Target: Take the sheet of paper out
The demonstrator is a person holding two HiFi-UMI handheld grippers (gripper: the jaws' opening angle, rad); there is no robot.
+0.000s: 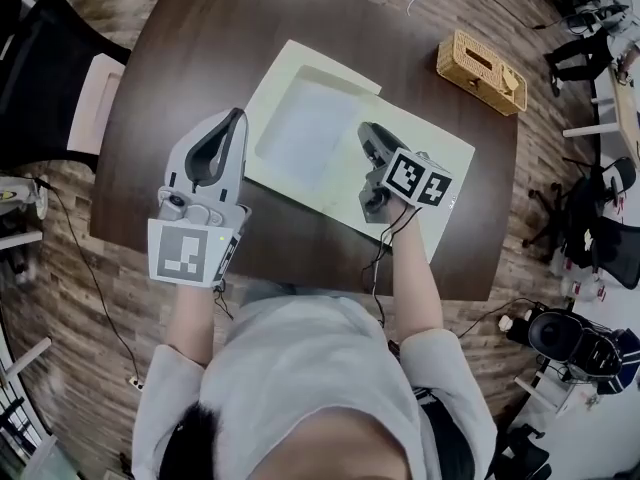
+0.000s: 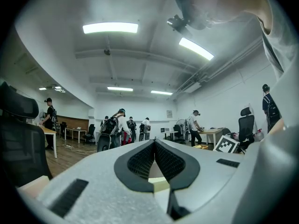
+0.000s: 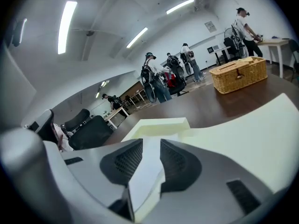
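Observation:
A pale sheet of paper (image 1: 305, 128) lies flat in the recess of a shallow cream tray (image 1: 445, 148) on the dark table. My right gripper (image 1: 366, 133) hangs low over the tray's right side, tilted down, its jaws apart. In the right gripper view the open right gripper (image 3: 151, 143) shows the white sheet (image 3: 147, 176) through the gap, with no pad pressing on it. My left gripper (image 1: 239, 115) is held just left of the tray, pointing level. Its tips meet in the left gripper view (image 2: 154, 142), with nothing held.
A wicker basket (image 1: 480, 70) stands at the table's far right corner, also in the right gripper view (image 3: 238, 73). A black chair (image 1: 45, 78) stands at the table's left. The tray's raised rim (image 3: 161, 124) lies ahead of the right jaws. Several people stand in the room behind.

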